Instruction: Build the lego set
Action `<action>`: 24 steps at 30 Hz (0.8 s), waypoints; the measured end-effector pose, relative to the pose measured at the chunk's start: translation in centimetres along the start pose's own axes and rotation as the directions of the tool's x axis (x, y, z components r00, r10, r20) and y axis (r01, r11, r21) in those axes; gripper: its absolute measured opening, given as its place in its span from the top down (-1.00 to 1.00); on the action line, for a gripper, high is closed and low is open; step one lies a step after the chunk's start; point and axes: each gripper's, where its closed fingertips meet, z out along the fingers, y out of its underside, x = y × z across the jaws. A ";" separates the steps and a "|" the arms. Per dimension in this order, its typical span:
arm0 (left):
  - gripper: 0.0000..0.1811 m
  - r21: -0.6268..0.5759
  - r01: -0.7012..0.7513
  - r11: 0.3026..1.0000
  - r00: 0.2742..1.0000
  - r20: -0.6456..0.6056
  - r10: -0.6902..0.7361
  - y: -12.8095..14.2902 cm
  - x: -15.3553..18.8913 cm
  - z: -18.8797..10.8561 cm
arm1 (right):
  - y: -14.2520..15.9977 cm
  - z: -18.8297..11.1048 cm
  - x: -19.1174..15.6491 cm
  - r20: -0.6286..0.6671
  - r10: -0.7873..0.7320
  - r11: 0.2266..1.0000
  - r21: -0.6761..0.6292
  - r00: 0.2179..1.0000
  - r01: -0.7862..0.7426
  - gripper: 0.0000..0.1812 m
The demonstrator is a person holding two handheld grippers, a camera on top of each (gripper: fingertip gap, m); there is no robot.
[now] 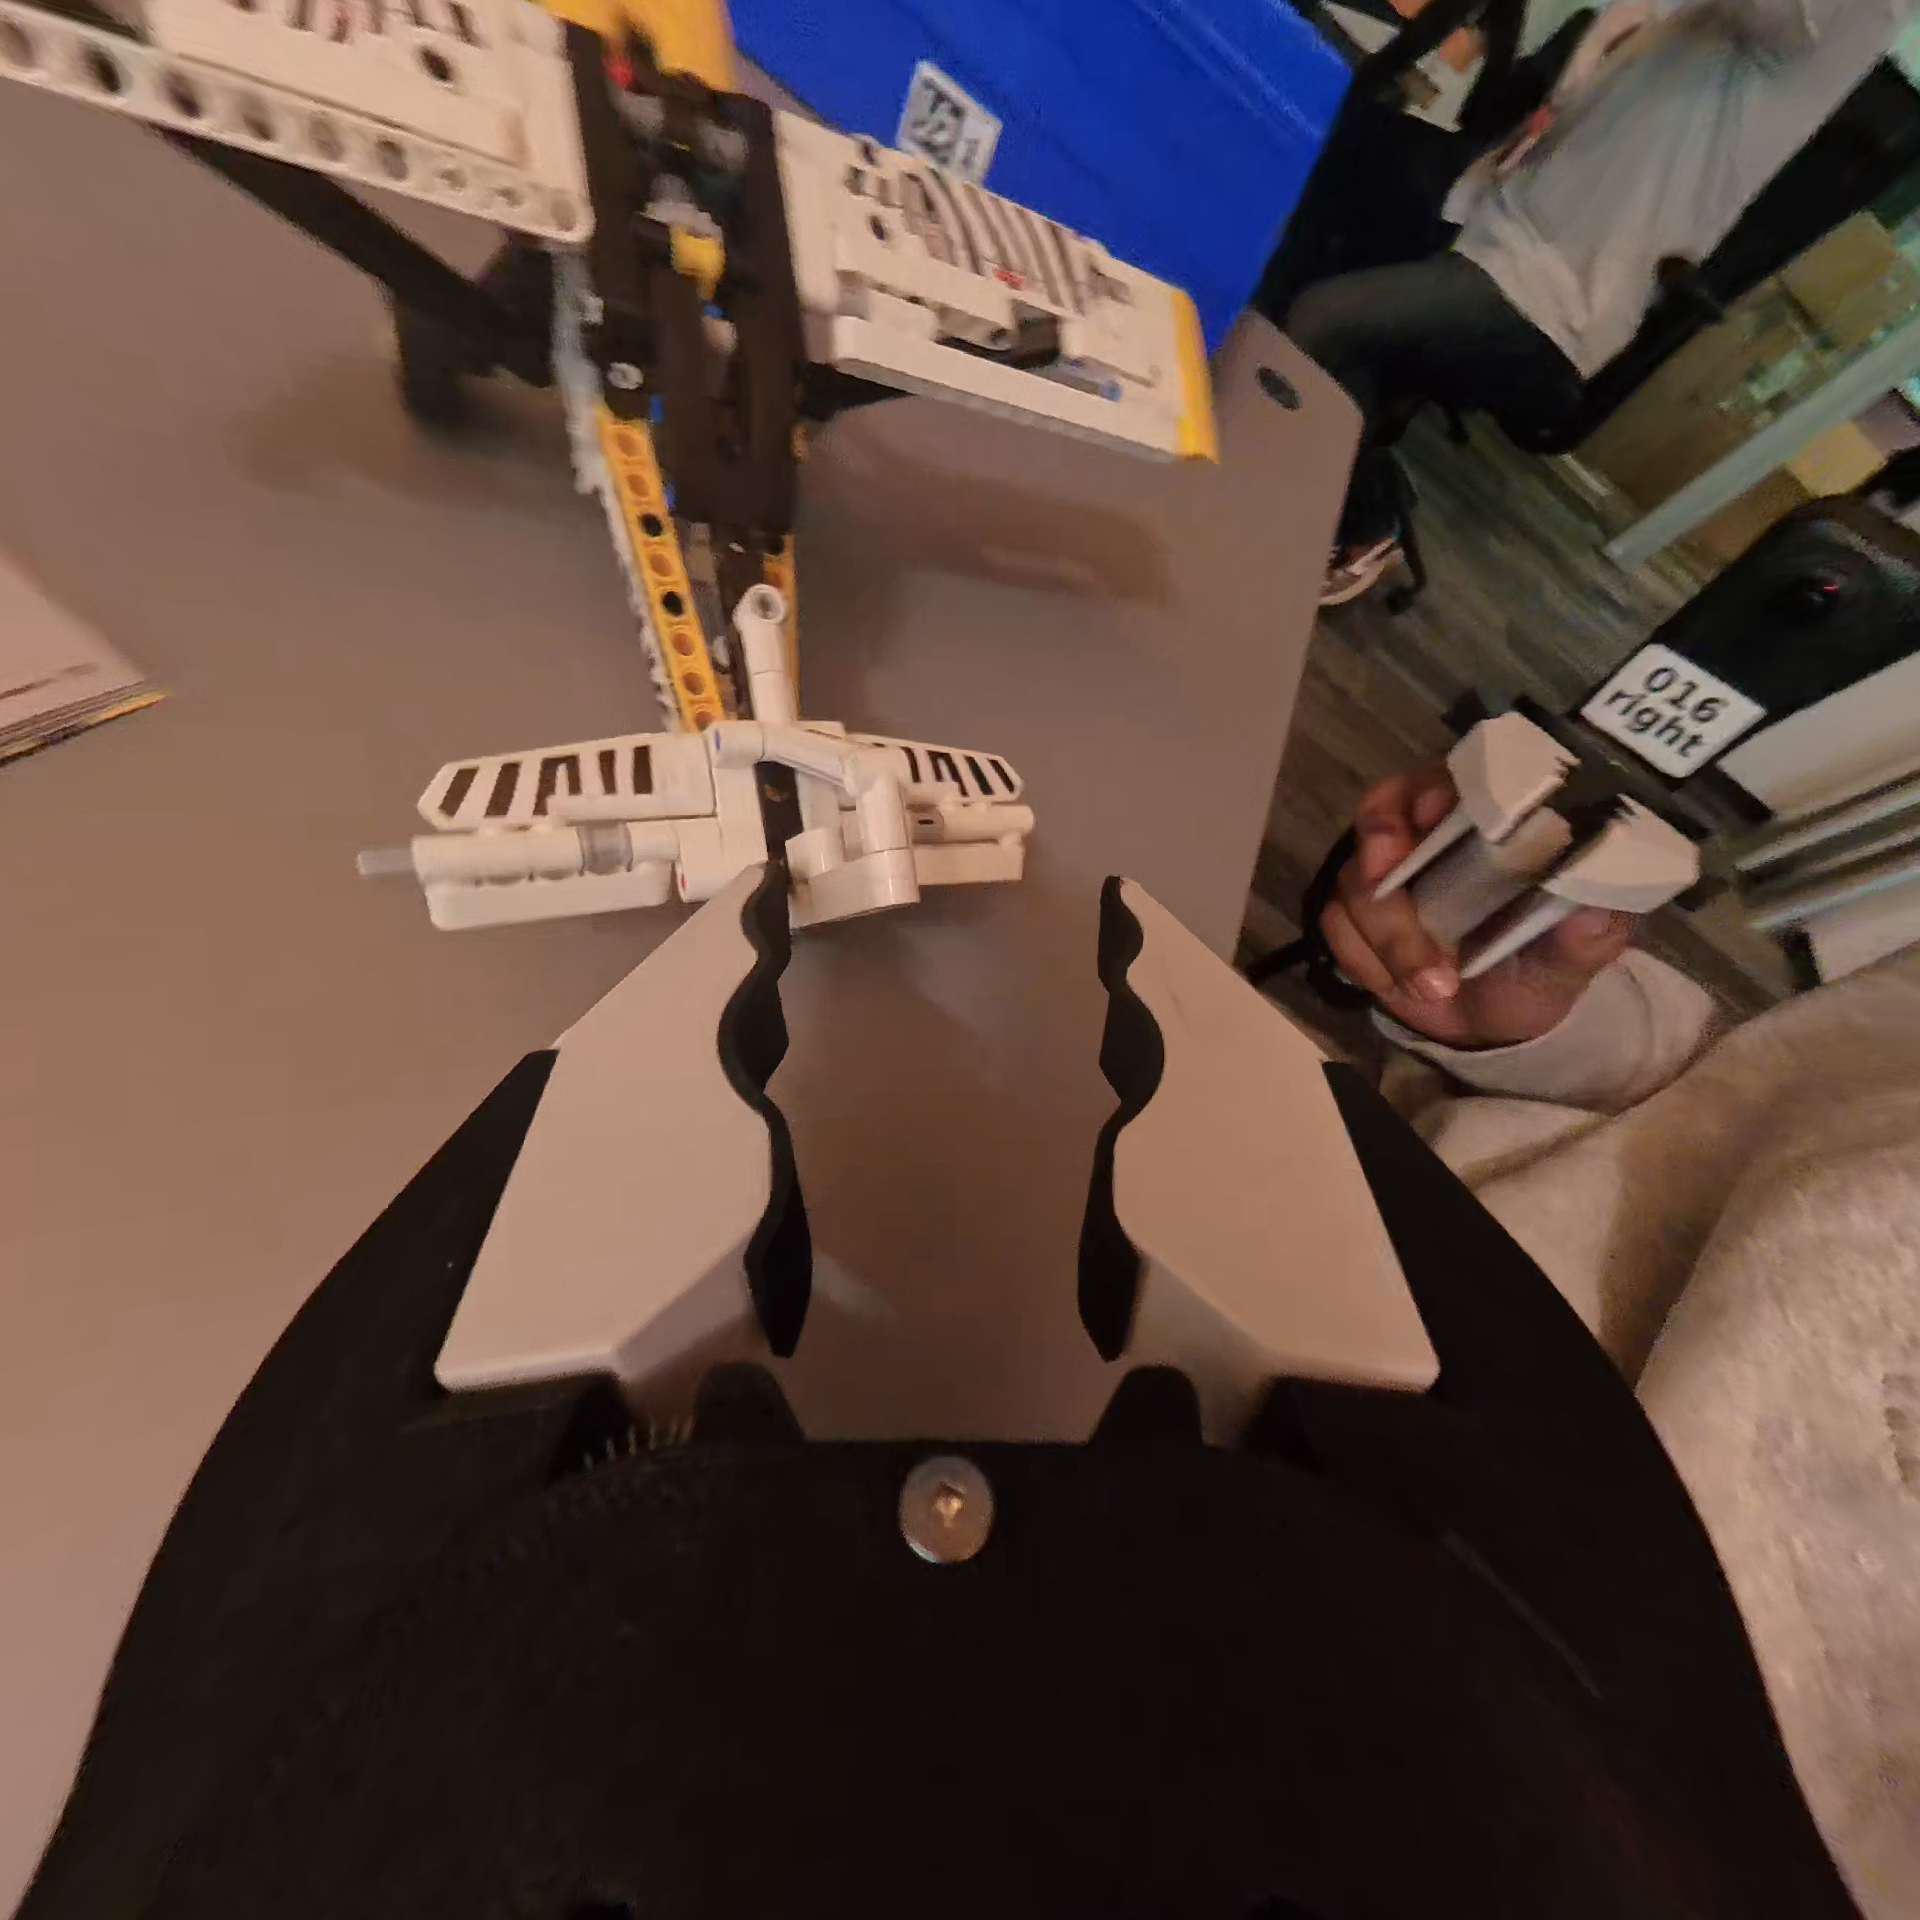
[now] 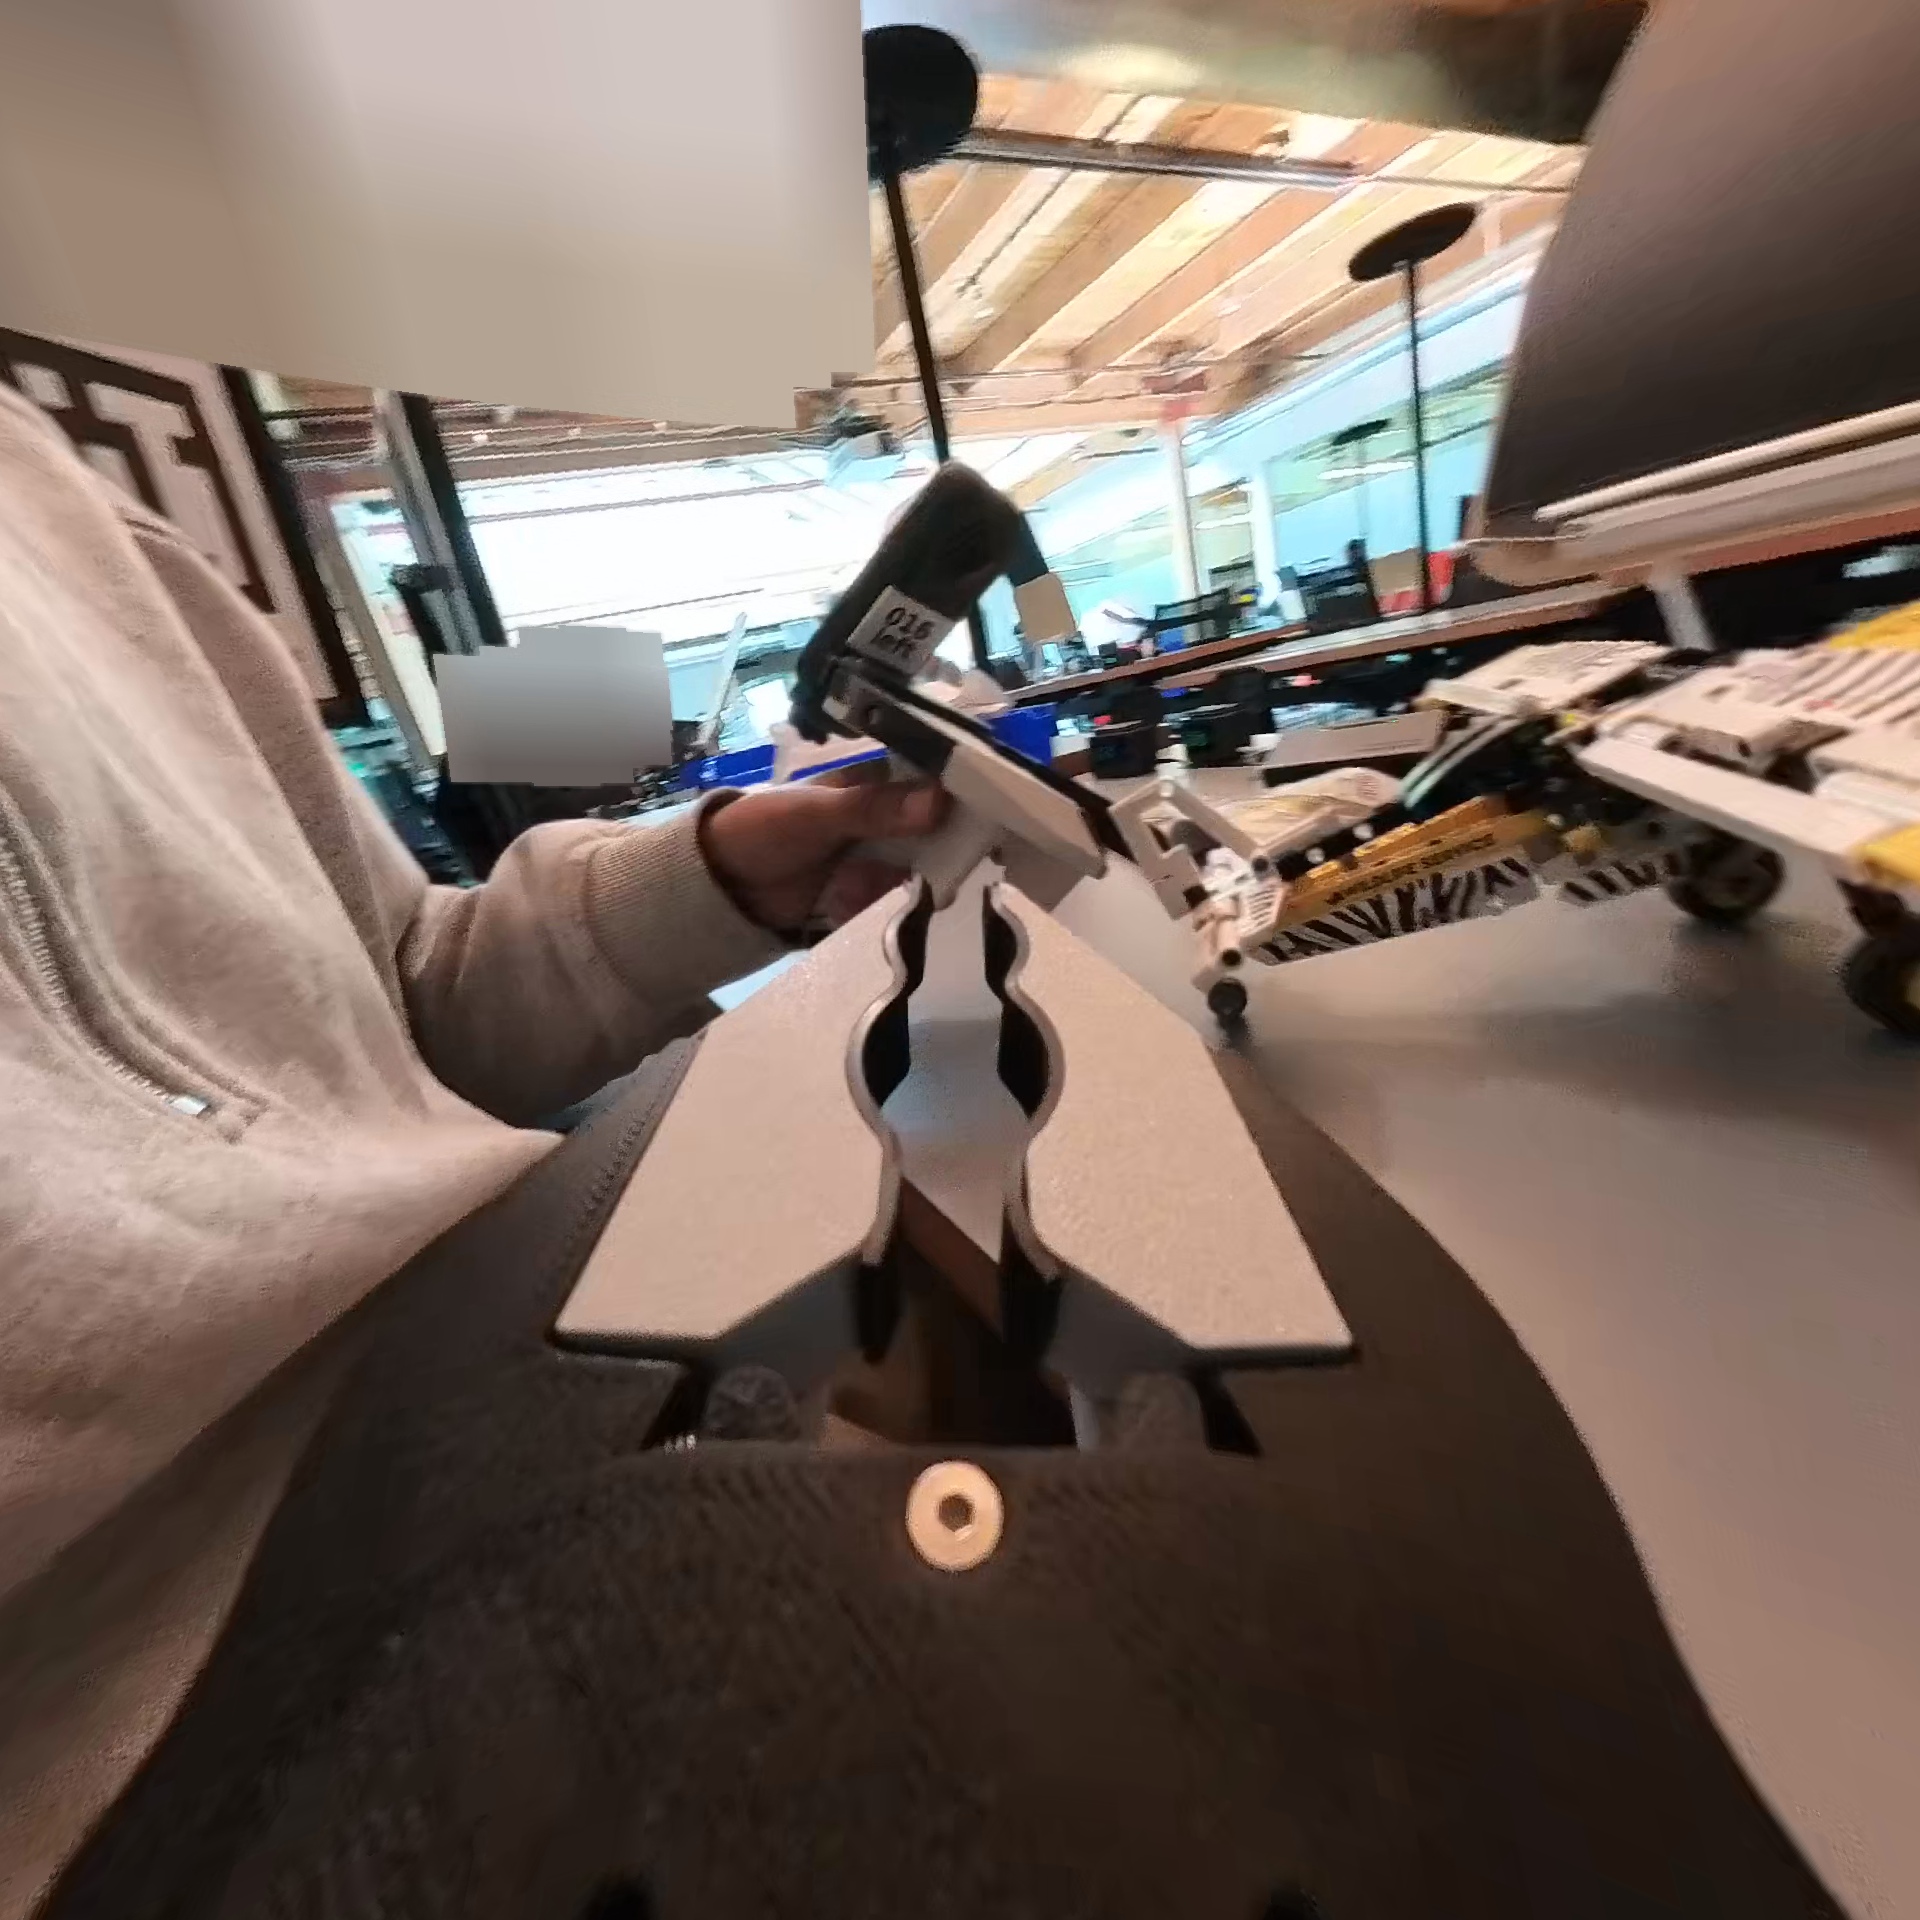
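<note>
- Toward the right edge of the grey desk (image 1: 208,499) stands the lego plane (image 1: 686,343), tail pointing at the near side, so the tail is the part closest to the tools.
- Tail section (image 1: 727,821): white, with striped panels, resting on the desk surface on a small wheel; it looks complete, though fit cannot be confirmed.
- Left gripper (image 1: 940,904): released, jaws wide apart, empty, tips just beside the tail; judged to be lining up to grasp or steady it.
- Right gripper (image 2: 956,894): jaws nearly together with nothing between them, held off the right edge, apparently on standby.
- Booklet (image 1: 62,675): at the left, well apart from the plane.
- Blue bin (image 1: 1039,114): beyond the plane.
</note>
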 end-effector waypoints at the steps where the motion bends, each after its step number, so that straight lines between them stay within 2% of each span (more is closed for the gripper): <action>1: 0.33 0.005 0.000 1.000 1.000 -0.027 0.000 -0.3 0.7 0.9 | -0.3 -0.6 0.6 -0.033 0.006 1.000 0.004 0.999 -0.006 0.91; 4: 0.21 0.026 -0.017 1.000 0.998 -0.056 0.019 -1.3 2.2 3.6 | -1.9 -2.6 1.7 -0.096 0.023 0.998 0.058 0.995 -0.018 0.92; 8: 0.20 0.017 -0.104 0.994 0.986 -0.126 0.106 -2.1 4.3 7.0 | -3.4 -5.2 3.6 -0.221 0.030 0.993 0.114 0.975 -0.005 0.92; 10: 0.22 0.030 -0.117 0.993 0.983 -0.141 0.120 -2.2 4.3 7.3 | -3.7 -6.1 4.7 -0.275 0.067 0.991 0.133 0.959 -0.031 0.92; 14: 0.34 0.105 0.012 0.994 0.971 -0.237 0.013 -2.4 4.1 5.1 | -3.4 -6.8 7.0 -0.372 0.130 0.987 0.133 0.919 -0.086 0.83; 17: 0.37 0.173 0.046 0.984 0.971 -0.237 -0.004 -1.9 3.0 2.6 | -3.2 -5.2 7.7 -0.379 0.132 0.991 0.085 0.916 -0.107 0.70; 18: 0.38 0.236 0.017 0.972 0.969 -0.242 0.041 -2.1 3.1 1.4 | -3.2 -4.3 7.7 -0.368 0.119 0.993 0.063 0.922 -0.103 0.60; 20: 0.40 0.349 -0.063 0.935 0.977 -0.168 0.128 -2.2 2.8 -0.8 | -3.3 -1.7 7.5 -0.343 0.094 0.995 0.007 0.935 -0.098 0.43; 22: 0.40 0.403 -0.142 0.904 0.977 -0.090 0.194 -1.6 2.6 -2.4 | -2.8 1.3 7.4 -0.319 0.057 0.992 -0.093 0.946 -0.091 0.25; 24: 0.39 0.477 -0.167 0.863 0.971 -0.070 0.227 -1.3 3.3 -4.1 | -1.5 3.9 8.1 -0.332 -0.023 0.968 -0.245 0.943 -0.062 0.08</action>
